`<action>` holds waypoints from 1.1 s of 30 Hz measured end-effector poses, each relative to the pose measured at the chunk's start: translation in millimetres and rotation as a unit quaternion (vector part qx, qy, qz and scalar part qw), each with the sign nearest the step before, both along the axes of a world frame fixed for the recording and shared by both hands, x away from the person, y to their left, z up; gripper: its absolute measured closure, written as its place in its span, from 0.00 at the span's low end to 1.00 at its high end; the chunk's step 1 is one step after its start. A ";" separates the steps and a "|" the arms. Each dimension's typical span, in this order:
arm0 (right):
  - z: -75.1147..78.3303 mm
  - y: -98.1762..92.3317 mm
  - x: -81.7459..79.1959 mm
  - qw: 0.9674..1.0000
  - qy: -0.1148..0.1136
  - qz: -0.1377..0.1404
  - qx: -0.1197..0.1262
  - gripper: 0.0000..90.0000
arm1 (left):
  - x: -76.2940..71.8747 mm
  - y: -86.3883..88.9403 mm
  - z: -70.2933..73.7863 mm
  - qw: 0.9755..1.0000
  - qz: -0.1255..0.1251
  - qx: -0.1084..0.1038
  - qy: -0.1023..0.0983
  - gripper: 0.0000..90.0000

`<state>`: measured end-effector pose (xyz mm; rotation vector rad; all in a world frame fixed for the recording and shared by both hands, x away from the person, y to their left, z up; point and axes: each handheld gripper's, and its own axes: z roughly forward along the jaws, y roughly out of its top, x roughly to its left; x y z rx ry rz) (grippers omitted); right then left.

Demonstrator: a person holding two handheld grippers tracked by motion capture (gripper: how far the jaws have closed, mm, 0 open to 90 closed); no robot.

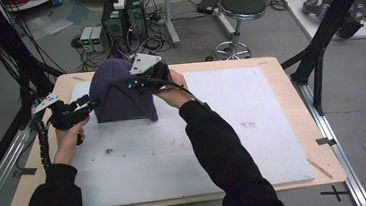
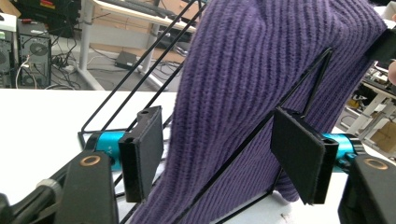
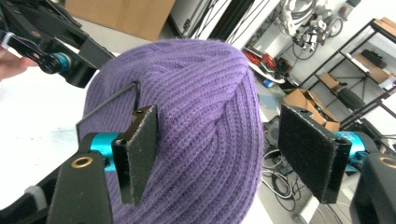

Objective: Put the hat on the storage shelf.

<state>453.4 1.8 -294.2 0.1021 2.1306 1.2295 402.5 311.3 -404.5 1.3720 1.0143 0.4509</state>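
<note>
A purple knit beanie [image 1: 119,91] hangs over a black wire stand [image 2: 140,60] at the back left of the white board [image 1: 233,128]. My left gripper [image 1: 91,105] reaches in from the hat's left side. In the left gripper view, my left gripper [image 2: 219,154] is open, with the beanie [image 2: 261,70] and a wire strut between its pads but not pinched. My right gripper [image 1: 136,83] sits at the hat's upper right. Seen along its jaws, the right gripper [image 3: 224,154] is open astride the crown of the beanie [image 3: 196,84]. The left gripper [image 3: 60,42] shows beyond.
The board lies on a wooden table [image 1: 289,73]. Black frame posts [image 1: 325,30] stand at both sides. A stool [image 1: 240,7] and computer cases [image 1: 123,18] with cables are on the floor behind the table.
</note>
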 end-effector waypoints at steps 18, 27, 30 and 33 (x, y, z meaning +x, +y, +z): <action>7.4 -22.0 6.8 0.998 0.069 -0.007 0.013 0.14 | -6.0 -3.2 4.1 1.000 0.008 0.023 -0.001 0.27; 16.6 -49.8 3.8 0.997 0.072 -0.034 0.020 0.13 | -24.4 5.5 5.3 0.999 0.038 0.032 -0.011 0.22; 15.2 -65.4 1.1 0.996 0.066 -0.043 0.028 0.13 | -30.6 8.1 4.7 0.998 0.048 0.033 -0.010 0.21; 14.4 -82.2 -1.3 0.995 0.074 -0.058 0.039 0.13 | -35.8 8.2 5.6 0.998 0.049 0.040 -0.015 0.20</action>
